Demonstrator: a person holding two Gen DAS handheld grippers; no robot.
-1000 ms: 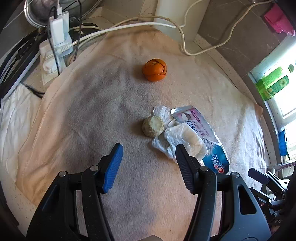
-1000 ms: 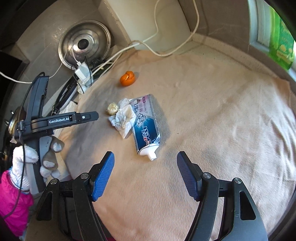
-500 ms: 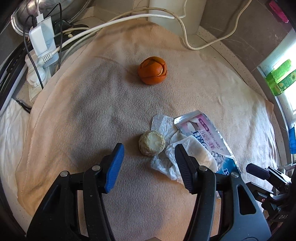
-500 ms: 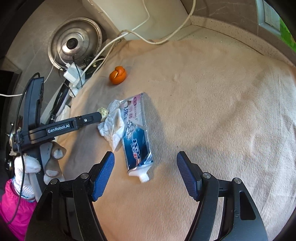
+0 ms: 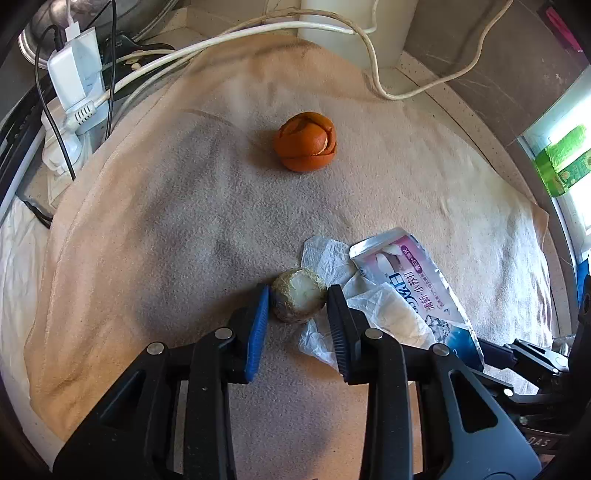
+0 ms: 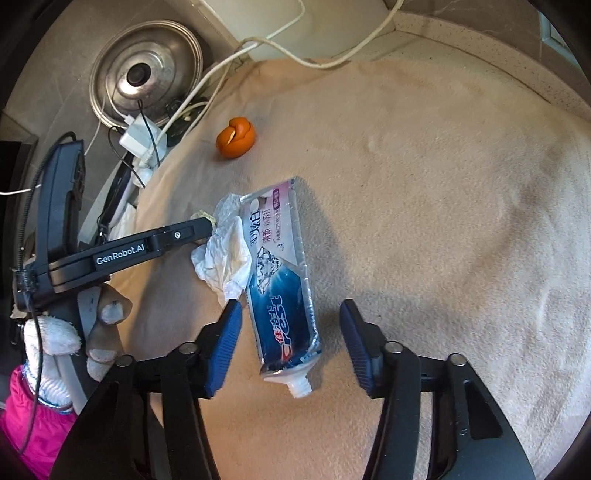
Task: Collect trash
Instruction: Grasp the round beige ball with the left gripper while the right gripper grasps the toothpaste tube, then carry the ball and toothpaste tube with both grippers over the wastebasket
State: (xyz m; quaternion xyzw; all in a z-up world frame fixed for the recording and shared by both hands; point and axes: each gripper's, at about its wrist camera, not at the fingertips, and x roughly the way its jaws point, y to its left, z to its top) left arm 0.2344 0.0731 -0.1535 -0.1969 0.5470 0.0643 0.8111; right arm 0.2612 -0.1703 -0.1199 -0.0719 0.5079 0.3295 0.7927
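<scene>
Trash strewn over a beige towel [image 5: 155, 229]: round brownish lump [image 5: 298, 300] with a pale cut face, crumpled tissue [image 5: 380, 314] touching it, flattened toothpaste tube [image 6: 280, 280] lying partly on the tissue, orange peel [image 5: 305, 141] well apart toward the far edge. Power strip with charger [image 5: 74, 85] and white cables [image 5: 258, 31] beyond the towel; steel lid [image 6: 146, 72] further back in the right wrist view.

Left gripper [image 5: 295, 308] straddling the lump, jaws closing, blue pad on one side and dark pad on the other seemingly just at its flanks; firm pinch not certain yet. Right gripper [image 6: 290, 341] over the cap end of the tube, jaws closing but clearly spread, tube between them and untouched.

Step in hand, by judgement: two simultaneous pickups. For the lump: keep squeezing across its widest part, pads low near the towel, so a round thing does not squirt out forward; avoid catching the tissue edge under the right-hand pad. For the tube: thin and flat, so fingertips down onto the cloth before closing, grip across the stiffer shoulder near the neck. Risk of pinching towel pile along with it; lift slowly and check.
</scene>
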